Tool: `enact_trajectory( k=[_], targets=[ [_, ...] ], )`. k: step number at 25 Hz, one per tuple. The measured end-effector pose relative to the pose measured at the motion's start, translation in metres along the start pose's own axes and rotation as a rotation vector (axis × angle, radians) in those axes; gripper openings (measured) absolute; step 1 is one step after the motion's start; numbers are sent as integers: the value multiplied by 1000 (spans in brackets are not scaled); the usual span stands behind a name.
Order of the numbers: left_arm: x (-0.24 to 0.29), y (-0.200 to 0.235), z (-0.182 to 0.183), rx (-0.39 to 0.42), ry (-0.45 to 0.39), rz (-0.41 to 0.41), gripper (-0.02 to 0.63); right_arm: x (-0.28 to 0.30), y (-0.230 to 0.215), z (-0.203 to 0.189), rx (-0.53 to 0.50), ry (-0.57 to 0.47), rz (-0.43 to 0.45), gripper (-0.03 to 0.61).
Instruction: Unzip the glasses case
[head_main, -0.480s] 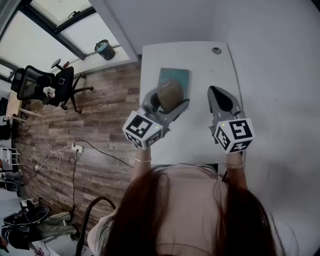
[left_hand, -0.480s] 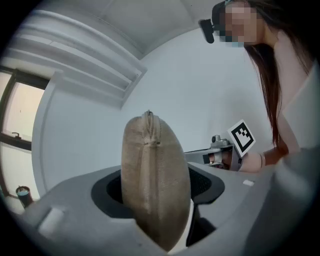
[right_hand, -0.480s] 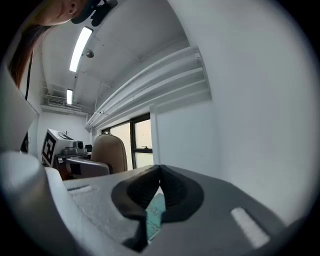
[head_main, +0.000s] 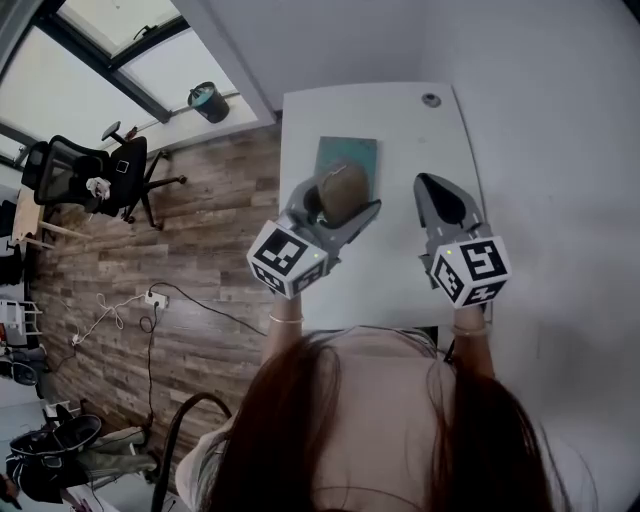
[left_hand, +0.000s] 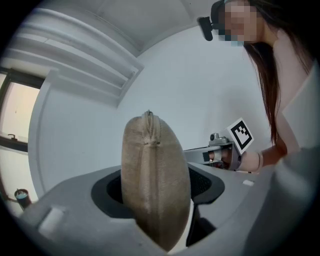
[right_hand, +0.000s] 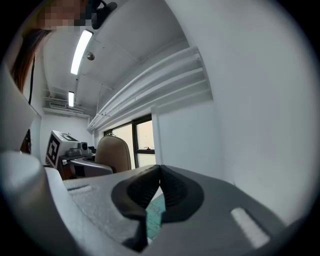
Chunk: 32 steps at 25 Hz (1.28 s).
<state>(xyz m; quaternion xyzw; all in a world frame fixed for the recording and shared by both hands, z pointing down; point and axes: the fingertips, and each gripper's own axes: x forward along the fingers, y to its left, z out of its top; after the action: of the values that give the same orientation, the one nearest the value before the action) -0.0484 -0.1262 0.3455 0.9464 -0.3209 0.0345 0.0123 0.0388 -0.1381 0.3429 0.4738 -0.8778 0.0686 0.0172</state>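
Glasses case (head_main: 345, 186) still in L gripper (head_main: 342, 202); R gripper (head_main: 426, 182) shut, unmoved.

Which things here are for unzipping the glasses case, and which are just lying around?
For the job: glasses case; left hand-held gripper, shut on it; right hand-held gripper, shut, empty.
Just lying about: teal mat, office chair, bin.

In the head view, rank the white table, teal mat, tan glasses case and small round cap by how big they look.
1. White table.
2. Teal mat, partly covered.
3. Tan glasses case, close to the mat; held up in the left gripper, nearer the camera, so unsure.
4. Round cap.
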Motion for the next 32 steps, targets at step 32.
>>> enact_trajectory(
  k=[32],
  targets=[
    [19, 8, -19, 110, 130, -119, 296, 14, 27, 22, 48, -80, 251, 3]
  ],
)
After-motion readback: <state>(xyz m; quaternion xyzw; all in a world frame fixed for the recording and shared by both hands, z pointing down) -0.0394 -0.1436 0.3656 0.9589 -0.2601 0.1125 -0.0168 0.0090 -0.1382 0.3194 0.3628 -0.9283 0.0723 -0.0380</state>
